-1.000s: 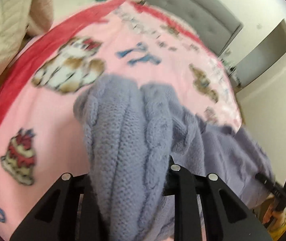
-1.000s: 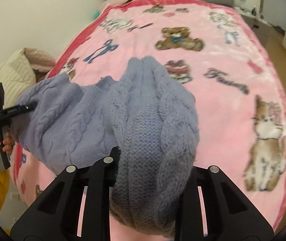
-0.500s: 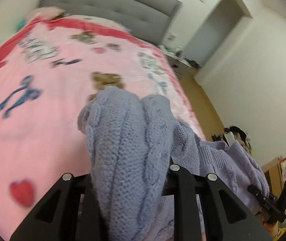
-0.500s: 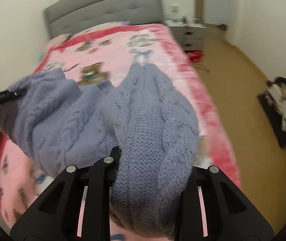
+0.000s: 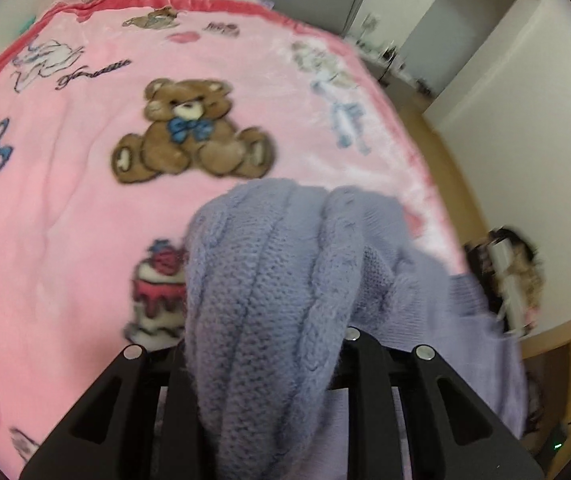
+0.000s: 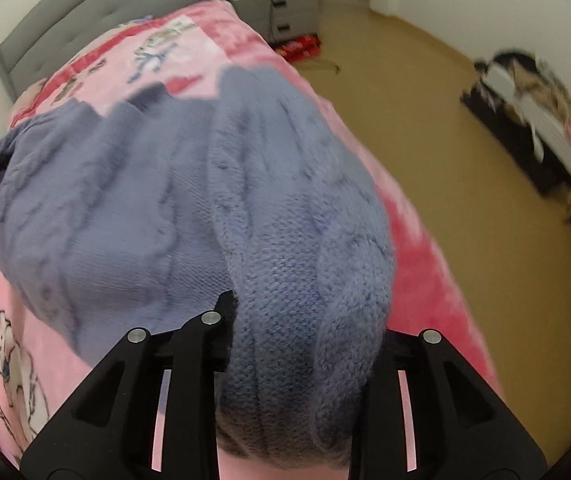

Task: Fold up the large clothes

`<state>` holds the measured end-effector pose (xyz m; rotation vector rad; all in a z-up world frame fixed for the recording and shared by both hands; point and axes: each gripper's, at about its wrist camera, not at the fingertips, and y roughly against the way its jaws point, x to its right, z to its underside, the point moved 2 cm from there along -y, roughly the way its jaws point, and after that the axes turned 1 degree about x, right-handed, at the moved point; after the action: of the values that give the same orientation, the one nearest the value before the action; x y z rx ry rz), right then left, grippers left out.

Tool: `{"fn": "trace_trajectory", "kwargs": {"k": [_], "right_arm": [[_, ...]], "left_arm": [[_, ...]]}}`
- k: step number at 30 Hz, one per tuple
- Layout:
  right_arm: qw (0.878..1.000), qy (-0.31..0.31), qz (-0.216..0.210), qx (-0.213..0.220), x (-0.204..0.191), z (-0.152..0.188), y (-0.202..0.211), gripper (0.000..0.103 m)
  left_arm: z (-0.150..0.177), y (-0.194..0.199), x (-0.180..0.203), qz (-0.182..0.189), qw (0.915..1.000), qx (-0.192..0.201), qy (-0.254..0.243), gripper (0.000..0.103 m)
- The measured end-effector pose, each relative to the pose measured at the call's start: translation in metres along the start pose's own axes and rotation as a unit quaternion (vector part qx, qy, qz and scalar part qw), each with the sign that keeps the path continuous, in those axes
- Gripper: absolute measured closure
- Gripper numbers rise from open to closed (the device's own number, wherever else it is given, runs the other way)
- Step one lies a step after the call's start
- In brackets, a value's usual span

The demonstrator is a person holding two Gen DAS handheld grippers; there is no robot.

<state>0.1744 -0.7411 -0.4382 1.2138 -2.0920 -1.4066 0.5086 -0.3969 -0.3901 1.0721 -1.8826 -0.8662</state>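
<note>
Lavender cable-knit, chunky and a bit fuzzy, that's the sweater [image 5: 269, 320] getting carried over the bed [image 5: 65, 220] right now. Both tongs have a fat bunch of it, one at each end, so the knit hangs between them in a sagging span instead of dragging in a heap. My guess is they're holding two corners or the shoulders so it can be laid out flat before any folding happens.

The left tongs [image 5: 263, 344] are pinching a thick wad of the knit, fabric bulging up and over the black fingers. The right tongs [image 6: 305, 328] also have a bundle wedged between them; their jaws have just been easing apart a bit, but the wool still fills the gap, so I'd say it's gripped, just looser.

Texture-wise: raised rope cables beside plain stitch, with a ribbed edge showing in the right wrist view. Soft, stretchy stuff, so it'll probably droop and shift when set down.

Underneath is a plush pink blanket [image 6: 425, 280] with a red border and a teddy bear [image 5: 189, 136] printed on it. Tan floor [image 6: 425, 100] runs beside the bed.
</note>
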Motion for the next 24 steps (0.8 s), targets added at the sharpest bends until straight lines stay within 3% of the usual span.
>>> {"fn": "trace_trajectory", "kwargs": {"k": [4,5,7,9,11,13,14,17,18,19,20,22,24], "right_arm": [[1.000,-0.018,-0.004,-0.007,0.003,0.006,-0.017,0.057],[0.999,-0.028,-0.006,-0.014,0.006,0.008,-0.017,0.052],[0.998,-0.049,-0.016,-0.025,0.012,0.005,-0.020,0.030],[0.998,-0.052,-0.017,-0.030,0.016,0.001,-0.017,0.024],[0.999,-0.044,-0.010,-0.016,0.018,-0.002,-0.004,0.024],[1.000,-0.026,-0.002,0.006,0.019,-0.005,0.014,0.016],[1.000,-0.020,0.001,0.018,0.019,-0.007,0.022,0.015],[0.995,0.025,0.009,0.099,0.009,-0.019,0.055,0.015],[0.990,0.044,0.001,0.132,0.002,-0.025,0.065,0.018],[0.983,0.064,-0.026,0.168,-0.009,-0.033,0.075,0.029],[0.981,0.071,-0.046,0.177,-0.016,-0.043,0.076,0.036],[0.985,0.079,-0.069,0.140,-0.034,-0.071,0.053,0.060],[0.987,0.086,-0.083,0.103,-0.052,-0.090,0.027,0.077]], "left_arm": [[0.010,-0.027,0.003,-0.061,0.9931,-0.026,-0.097,0.071],[0.012,-0.029,0.002,-0.065,0.9918,-0.031,-0.105,0.066],[0.012,-0.035,-0.005,-0.063,0.9909,-0.048,-0.109,0.059],[0.010,-0.033,-0.007,-0.060,0.9894,-0.052,-0.121,0.043],[0.006,-0.024,-0.010,-0.065,0.9846,-0.039,-0.157,0.027],[-0.001,-0.010,-0.017,-0.104,0.9744,0.003,-0.199,0.013],[-0.005,0.000,-0.024,-0.115,0.9695,0.021,-0.215,0.012],[-0.012,0.022,-0.030,-0.087,0.9666,0.046,-0.237,0.012],[-0.013,0.028,-0.024,-0.086,0.9622,0.058,-0.252,0.012],[-0.012,0.032,-0.015,-0.082,0.9566,0.069,-0.271,0.012],[-0.010,0.038,-0.002,-0.071,0.9499,0.085,-0.292,0.012],[-0.009,0.046,0.021,-0.065,0.9423,0.120,-0.306,0.012],[-0.009,0.053,0.041,-0.047,0.9429,0.155,-0.291,0.012]]}}
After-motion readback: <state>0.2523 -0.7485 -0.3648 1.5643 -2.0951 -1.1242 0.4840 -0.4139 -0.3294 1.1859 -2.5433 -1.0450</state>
